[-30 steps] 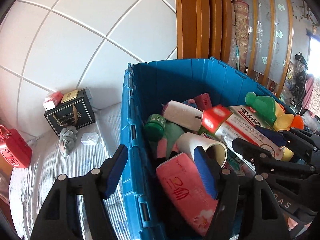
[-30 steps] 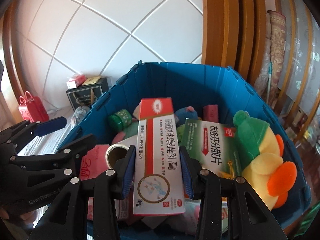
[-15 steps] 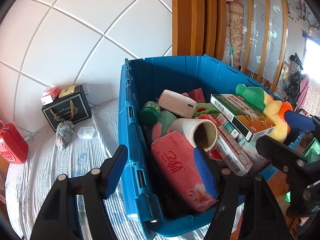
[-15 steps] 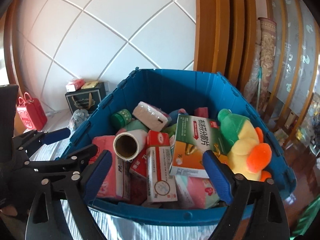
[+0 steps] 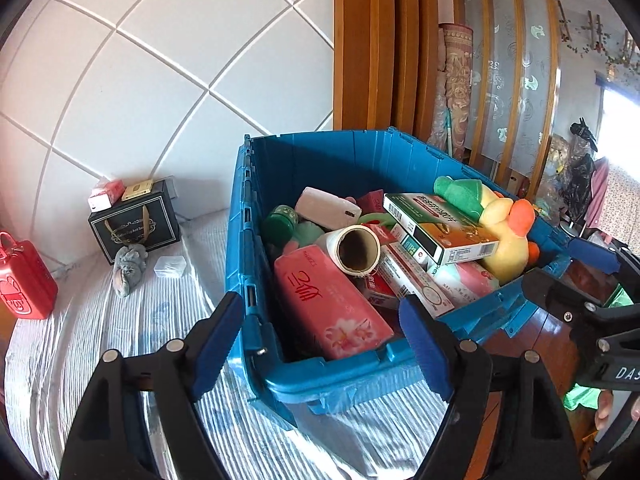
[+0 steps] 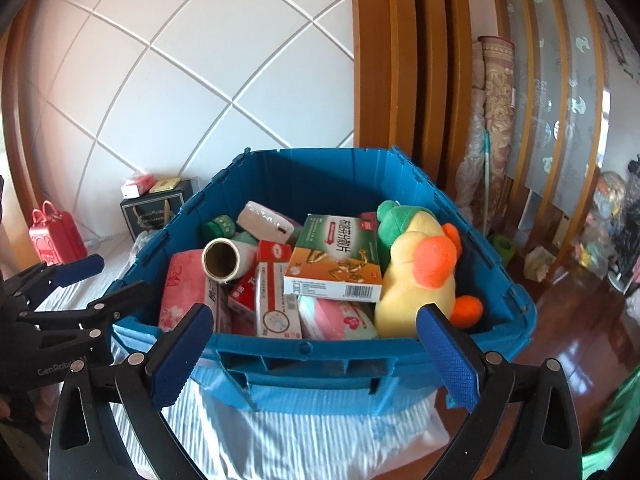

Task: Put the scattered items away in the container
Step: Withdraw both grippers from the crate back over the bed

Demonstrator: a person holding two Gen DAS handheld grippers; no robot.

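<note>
Red-and-white cardboard medicine box [image 6: 276, 300] now lying in the blue plastic crate [image 6: 304, 354], dropped in near the front wall beside the white roll with the cardboard core [image 6: 224, 258]. A second ago clamped upright between the right gripper [image 6: 316, 356] pads; now those pads spread as wide as they go, nothing between them, just framing the crate's front rim. So that item counts as tidied.

Left gripper [image 5: 320, 340] also empty, jaws opening at this moment, straddling the crate's near corner without pressing on it. Narrower a second ago, and hanging right over the pink tissue pack [image 5: 332, 304] inside the crate.

Other differences from the earlier shots: both views pulled back from the crate, whole front rim visible now instead of only the contents. Green-and-orange carton [image 6: 336, 260] now on top of the pile, leaning against the yellow plush duck with the green hat [image 6: 416, 264].

Crate looking pretty full. Still outside on the white striped cloth [image 5: 80, 320]: small grey plush toy [image 5: 128, 268] and little clear plastic box [image 5: 171, 266], next to the black gift bag [image 5: 134, 226]. Probably next up, if those count as scattered stuff.
</note>
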